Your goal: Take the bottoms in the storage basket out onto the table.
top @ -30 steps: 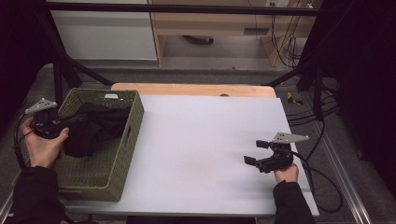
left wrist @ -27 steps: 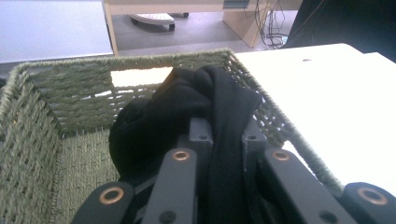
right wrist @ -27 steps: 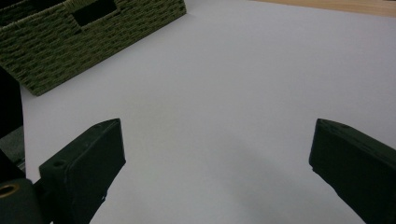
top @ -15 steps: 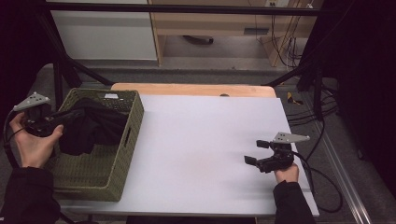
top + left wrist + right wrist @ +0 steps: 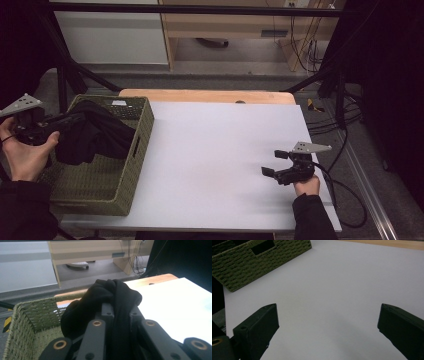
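While the left gripper (image 5: 75,120) hangs over the left half of the green wicker basket (image 5: 127,172), its jaws are pinched tight on a bunched fold of the black cloth (image 5: 95,137). From that pinch the cloth droops down into the basket, its lower folds lying against the basket's inside near the wall with the handle slot. Seen along the left gripper's own jaws, the cloth (image 5: 112,297) bulges up in a rounded lump between and above the two black fingers (image 5: 106,312), with the woven basket rim (image 5: 25,306) below and to the side of it. The left hand (image 5: 25,155) grips the tool at the basket's outer left edge.

Well apart from the basket, toward the far right side of the white table top (image 5: 215,150), the right gripper (image 5: 270,162) rests low over the bare surface in the right hand (image 5: 306,184). Its jaws stand spread wide with nothing between them, pointing back toward the basket. From that gripper's camera the two fingers (image 5: 259,322) frame plain white table (image 5: 329,290), and the basket's side (image 5: 262,257) with its handle slot sits beyond them.
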Demonstrator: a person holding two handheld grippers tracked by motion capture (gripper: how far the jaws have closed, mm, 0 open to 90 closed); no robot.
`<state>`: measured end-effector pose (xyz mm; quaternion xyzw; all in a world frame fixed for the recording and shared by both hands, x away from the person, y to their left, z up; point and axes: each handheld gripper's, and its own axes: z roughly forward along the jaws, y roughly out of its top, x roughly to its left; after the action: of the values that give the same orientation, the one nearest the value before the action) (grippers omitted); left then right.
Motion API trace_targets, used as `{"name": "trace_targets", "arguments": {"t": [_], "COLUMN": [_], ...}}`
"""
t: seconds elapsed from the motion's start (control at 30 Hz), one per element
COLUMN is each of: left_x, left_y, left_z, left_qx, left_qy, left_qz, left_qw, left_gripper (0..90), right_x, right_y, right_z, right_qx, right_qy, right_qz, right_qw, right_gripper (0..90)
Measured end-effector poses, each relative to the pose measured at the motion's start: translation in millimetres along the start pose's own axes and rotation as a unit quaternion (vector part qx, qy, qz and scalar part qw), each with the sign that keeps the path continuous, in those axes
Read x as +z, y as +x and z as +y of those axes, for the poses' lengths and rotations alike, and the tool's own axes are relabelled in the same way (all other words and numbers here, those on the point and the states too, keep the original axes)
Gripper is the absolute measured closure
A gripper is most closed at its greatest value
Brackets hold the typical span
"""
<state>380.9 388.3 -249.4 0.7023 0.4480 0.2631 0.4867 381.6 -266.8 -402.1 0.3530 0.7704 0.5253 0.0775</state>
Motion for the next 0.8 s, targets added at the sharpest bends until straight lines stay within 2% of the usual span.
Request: {"name": "trace_targets", "arguments": {"t": [0.33, 0.53, 0.8], "left_x": [-5.3, -7.9, -15.9], "left_y": [-11.8, -16.6, -21.1], "left_z": [11.4, 15.6, 23.1], "left_qx": [0.013, 0.018, 0.022], "left_qy": [-0.006, -0.001, -0.008], "left_qz": [-0.016, -0.017, -0.022], "left_qw": [0.9998, 0.9997, 0.9995], "left_gripper": [80.4, 80.4, 80.4], "right_x": [-0.2, -0.2, 0.3], "right_y": [0.0, 0.0, -0.2], "right_z": [0.0, 0.1, -0.1], "right_qx": [0.0, 0.0, -0.001], "right_qy": [0.001, 0.001, 0.002], "right_qz": [0.001, 0.001, 0.001], "right_qw": [1.0, 1.0, 1.0], "right_gripper": [4.0, 4.0, 4.0]}}
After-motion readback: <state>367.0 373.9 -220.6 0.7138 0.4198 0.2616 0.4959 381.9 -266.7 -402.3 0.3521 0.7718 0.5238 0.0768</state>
